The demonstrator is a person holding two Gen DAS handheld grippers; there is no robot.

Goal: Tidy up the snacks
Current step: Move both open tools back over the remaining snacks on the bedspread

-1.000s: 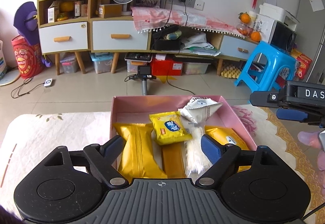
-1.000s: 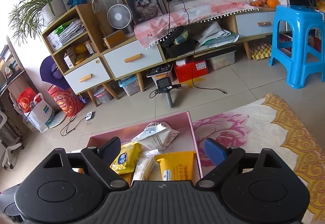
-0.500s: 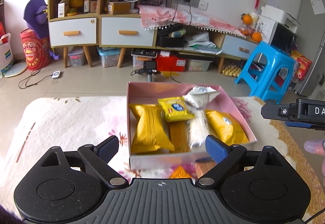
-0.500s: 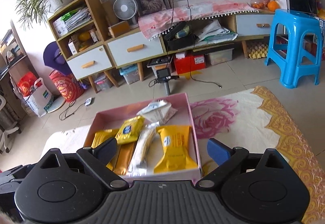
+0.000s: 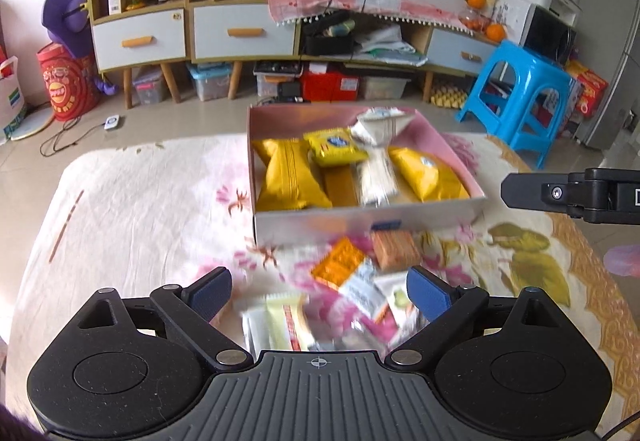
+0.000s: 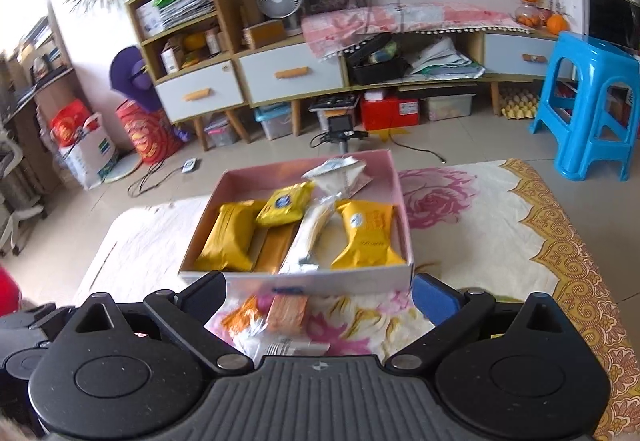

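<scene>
- Resting on the flowered tablecloth [image 5: 132,209], a pink-lined box [image 5: 360,219] is seen at centre frame in the left wrist view, and at centre in the right wrist view [image 6: 304,279].
- Inside the box, a large yellow packet [image 5: 290,181] is laid at the left, a small yellow packet [image 5: 334,147] lies partly over it toward the back, a clear white-filled packet [image 5: 378,177] runs down the middle, and another yellow packet [image 5: 428,173] is set at the right.
- A white triangular pouch [image 5: 380,123] is propped against the far wall of the box.
- Loose snacks are recorded on the cloth just in front of the box: an orange cracker packet [image 5: 340,261], a brown square packet [image 5: 394,249] and a pale yellow-white packet [image 5: 280,321]; details are blurred.
- The left gripper [image 5: 319,293] is noted low in its frame with jaws spread wide; they have just been opening. The loose snacks are seen between the pads but are not pressed, and nothing is held.
- The right gripper [image 6: 319,297] is likewise noted with jaws spread wide, just having been opening. Loose packets and the box's near wall appear between the pads; nothing is gripped.
- Part of the right gripper is also seen at the right edge of the left wrist view.
- A blue stool [image 6: 592,101] is noted on the floor, upper right.
</scene>
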